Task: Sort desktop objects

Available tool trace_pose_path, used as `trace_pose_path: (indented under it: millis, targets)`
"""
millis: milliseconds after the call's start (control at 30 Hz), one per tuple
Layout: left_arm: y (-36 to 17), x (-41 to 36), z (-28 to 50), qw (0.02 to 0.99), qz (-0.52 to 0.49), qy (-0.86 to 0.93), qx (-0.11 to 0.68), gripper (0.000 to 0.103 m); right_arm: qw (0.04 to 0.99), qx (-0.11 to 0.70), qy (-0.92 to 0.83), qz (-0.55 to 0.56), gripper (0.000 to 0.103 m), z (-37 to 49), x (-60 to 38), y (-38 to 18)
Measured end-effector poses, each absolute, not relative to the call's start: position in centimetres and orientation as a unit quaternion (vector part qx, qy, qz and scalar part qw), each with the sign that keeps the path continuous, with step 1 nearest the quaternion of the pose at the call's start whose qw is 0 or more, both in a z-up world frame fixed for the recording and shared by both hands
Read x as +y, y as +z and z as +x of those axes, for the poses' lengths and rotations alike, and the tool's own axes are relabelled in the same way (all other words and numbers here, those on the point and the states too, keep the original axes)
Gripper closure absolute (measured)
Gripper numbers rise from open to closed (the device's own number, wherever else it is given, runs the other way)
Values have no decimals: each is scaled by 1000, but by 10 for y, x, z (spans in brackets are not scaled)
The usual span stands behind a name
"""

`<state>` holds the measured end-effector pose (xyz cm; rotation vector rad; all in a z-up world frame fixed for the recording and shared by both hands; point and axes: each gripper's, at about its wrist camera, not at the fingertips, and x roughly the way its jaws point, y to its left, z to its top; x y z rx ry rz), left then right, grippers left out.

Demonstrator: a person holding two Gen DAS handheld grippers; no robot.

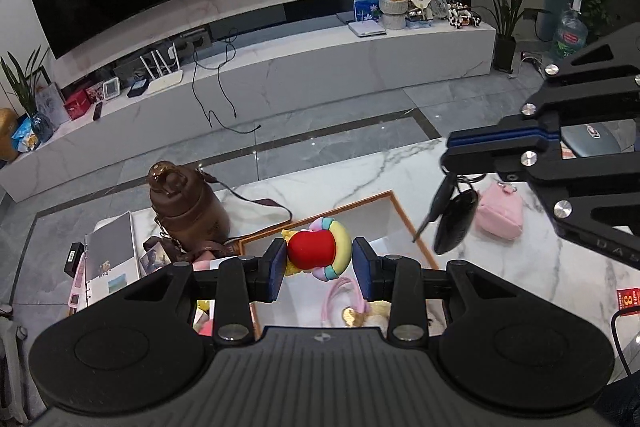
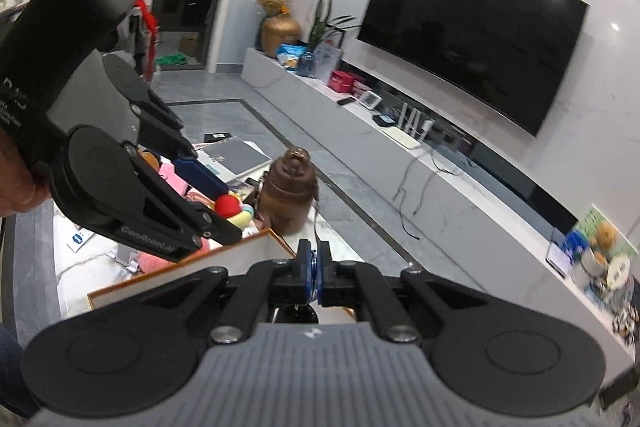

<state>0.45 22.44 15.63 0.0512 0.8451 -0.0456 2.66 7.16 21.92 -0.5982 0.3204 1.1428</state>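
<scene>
My left gripper [image 1: 319, 263] is shut on a red and pastel plush toy [image 1: 316, 250] and holds it above a white tray with a wooden rim [image 1: 412, 223]. In the right wrist view the left gripper [image 2: 224, 205] holds the toy [image 2: 230, 207] over the tray [image 2: 256, 239]. My right gripper [image 2: 314, 267] is shut on a key ring; a black car key fob [image 1: 456, 223] and a key hang from it at the tray's right edge. The right gripper [image 1: 450, 149] enters the left wrist view from the right.
A brown bottle with a strap [image 1: 184, 203] stands left of the tray. A binder [image 1: 110, 255] lies at far left. A small pink backpack [image 1: 500, 211] and a grey case [image 1: 592, 141] lie to the right. Pink and yellow items [image 1: 352, 307] lie in the tray.
</scene>
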Motion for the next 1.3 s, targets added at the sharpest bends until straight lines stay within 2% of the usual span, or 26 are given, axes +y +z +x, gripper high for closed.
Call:
trace_pose_path:
  millis: [633, 900, 1300]
  targets:
    - [20, 250, 88, 848, 27, -56, 526, 62, 713, 262, 534, -371, 102, 99, 154, 75]
    - [-23, 246, 112, 823, 39, -58, 564, 62, 696, 289, 529, -391, 102, 113, 172, 42]
    - [-47, 249, 125, 803, 32, -59, 592, 62, 684, 298, 540, -391, 100, 120, 185, 26]
